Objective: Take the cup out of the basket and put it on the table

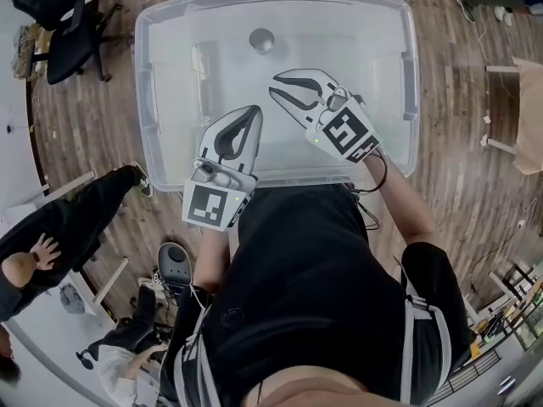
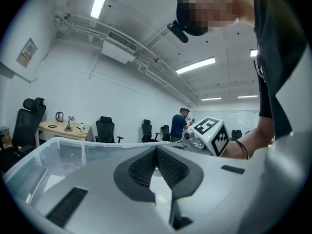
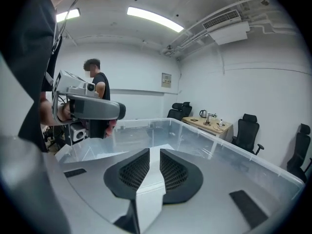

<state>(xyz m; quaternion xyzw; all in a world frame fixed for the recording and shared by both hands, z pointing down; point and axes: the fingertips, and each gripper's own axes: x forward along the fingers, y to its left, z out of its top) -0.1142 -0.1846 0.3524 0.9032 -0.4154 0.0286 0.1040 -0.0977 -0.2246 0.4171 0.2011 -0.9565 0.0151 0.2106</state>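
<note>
At the far end of the clear plastic basket, the small grey cup sits well beyond your left gripper and right gripper, both with jaws pressed together on nothing, so reaching in like this would probably topple it.

The left gripper is held just ahead of the torso, its fingers pointed forward and brought together at the tips, with nothing between them. The right gripper is reached a little farther out and angled toward the left one; its fingers are likewise drawn together, only a thin slit being left between the pads, and nothing is held. Both forearms are bare, the right forearm being extended beside the black-clad torso.
</note>
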